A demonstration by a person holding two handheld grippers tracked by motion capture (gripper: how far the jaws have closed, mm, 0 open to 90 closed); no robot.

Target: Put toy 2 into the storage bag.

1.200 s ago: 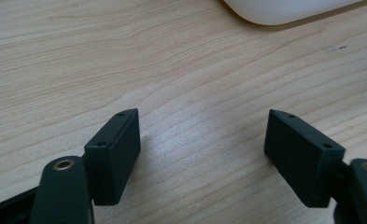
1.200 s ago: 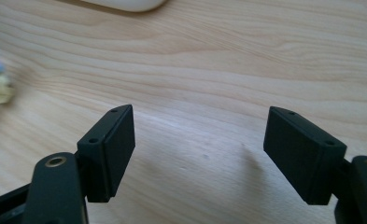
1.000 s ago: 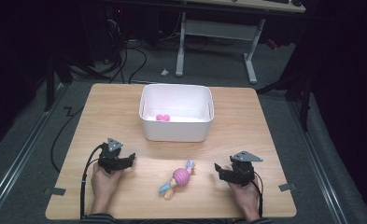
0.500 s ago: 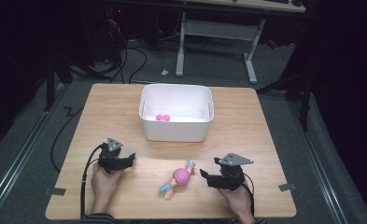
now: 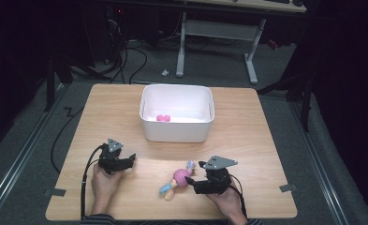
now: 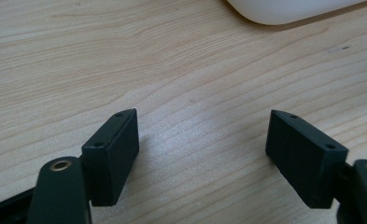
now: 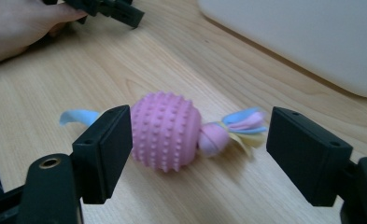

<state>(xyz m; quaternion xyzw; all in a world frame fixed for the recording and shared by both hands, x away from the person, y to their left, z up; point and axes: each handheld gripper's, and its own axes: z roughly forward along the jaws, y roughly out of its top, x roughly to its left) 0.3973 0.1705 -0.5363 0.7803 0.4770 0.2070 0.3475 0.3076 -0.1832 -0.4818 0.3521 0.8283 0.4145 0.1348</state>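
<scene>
Wooden table (image 5: 125, 117); toy (image 7: 165, 130) (between open tongs (image 7: 197, 154))

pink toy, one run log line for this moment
right hand-held gripper: open, jaws just widened, closing in on pink toy | toy: lying on table | left hand-held gripper: open, empty

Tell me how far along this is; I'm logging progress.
One small pink item already lies in the white plastic bin. The right gripper, jaws just opening wider, straddles the pink nubbed rubber ball toy with fabric tails without pressing it. Gripping and lifting it remain. The left gripper rests open.
</scene>
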